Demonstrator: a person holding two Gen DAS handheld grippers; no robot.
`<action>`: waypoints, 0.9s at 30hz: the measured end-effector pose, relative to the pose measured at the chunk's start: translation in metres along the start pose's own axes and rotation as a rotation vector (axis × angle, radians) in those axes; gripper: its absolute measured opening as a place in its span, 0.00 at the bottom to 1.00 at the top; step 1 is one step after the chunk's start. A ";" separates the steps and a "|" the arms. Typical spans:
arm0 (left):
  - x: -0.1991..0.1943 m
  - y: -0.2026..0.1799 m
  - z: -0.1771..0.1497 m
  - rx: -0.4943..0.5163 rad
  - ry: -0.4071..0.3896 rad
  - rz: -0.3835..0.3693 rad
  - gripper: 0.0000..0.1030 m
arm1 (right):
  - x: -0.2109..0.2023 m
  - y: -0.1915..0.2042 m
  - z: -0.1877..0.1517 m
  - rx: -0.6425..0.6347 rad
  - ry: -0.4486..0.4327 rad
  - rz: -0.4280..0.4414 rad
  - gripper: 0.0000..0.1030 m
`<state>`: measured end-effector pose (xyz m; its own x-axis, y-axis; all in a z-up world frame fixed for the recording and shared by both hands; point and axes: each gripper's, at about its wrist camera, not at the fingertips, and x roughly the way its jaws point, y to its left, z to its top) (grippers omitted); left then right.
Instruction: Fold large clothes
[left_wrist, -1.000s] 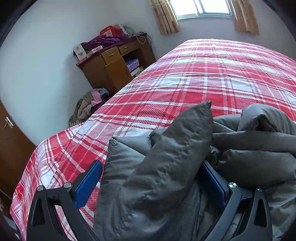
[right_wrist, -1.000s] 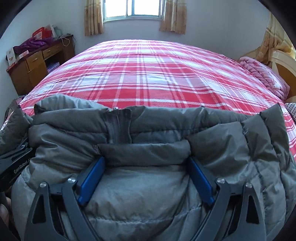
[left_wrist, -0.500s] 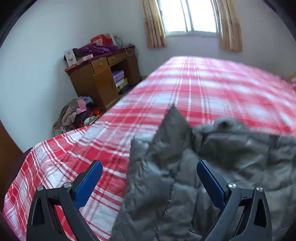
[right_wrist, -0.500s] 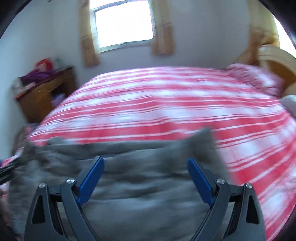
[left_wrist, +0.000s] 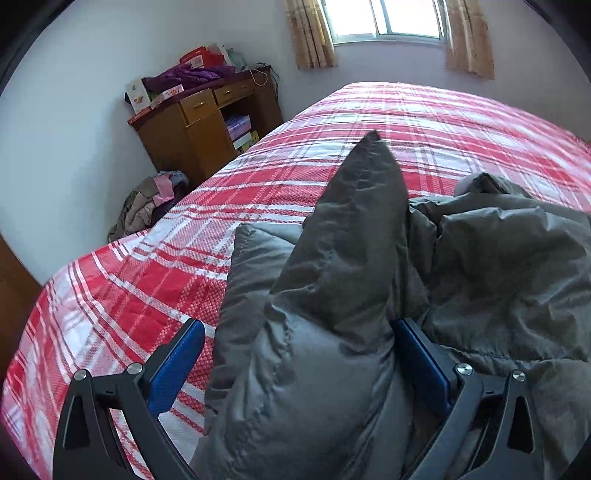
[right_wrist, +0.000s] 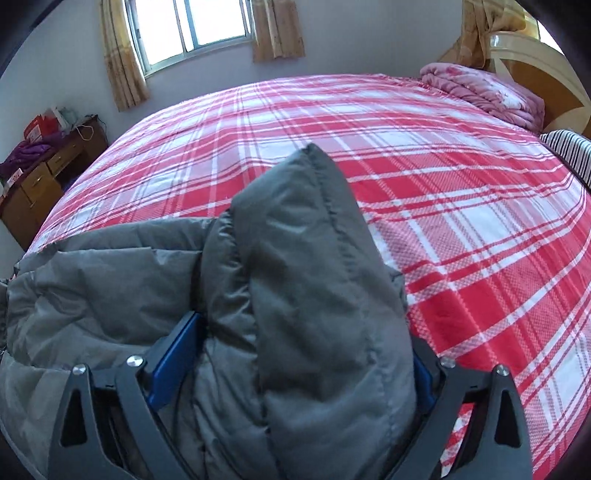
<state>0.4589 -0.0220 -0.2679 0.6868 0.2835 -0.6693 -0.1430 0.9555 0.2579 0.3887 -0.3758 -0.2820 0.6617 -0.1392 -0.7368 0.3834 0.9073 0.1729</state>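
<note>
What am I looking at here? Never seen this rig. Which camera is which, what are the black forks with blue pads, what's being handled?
No robot arm: a person holds a two-finger gripper in each hand, and a fisheye camera on each looks forward along its fingers.

The black forks with blue pads are those fingers. One picture comes from the left gripper, the other from the right gripper.

Both look over a bed with a red plaid cover. On its near side lies a grey padded jacket.

A thick fold of the jacket sits between each gripper's fingers. The jaws stand wide, so I cannot tell whether they are clamping it.

A wooden desk stands by the wall.
</note>
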 end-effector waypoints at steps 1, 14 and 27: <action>-0.005 0.003 0.000 0.006 0.001 0.000 0.99 | 0.001 0.002 0.001 -0.009 0.007 -0.007 0.98; -0.057 0.103 -0.066 -0.161 0.063 -0.172 0.99 | -0.141 0.075 -0.078 -0.241 -0.171 0.178 1.00; -0.051 0.082 -0.089 -0.129 0.065 -0.261 0.86 | -0.081 0.118 -0.127 -0.436 -0.060 0.020 1.00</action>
<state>0.3491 0.0496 -0.2745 0.6659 0.0275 -0.7455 -0.0597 0.9981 -0.0165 0.2980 -0.2066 -0.2848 0.7075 -0.1311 -0.6944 0.0707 0.9908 -0.1150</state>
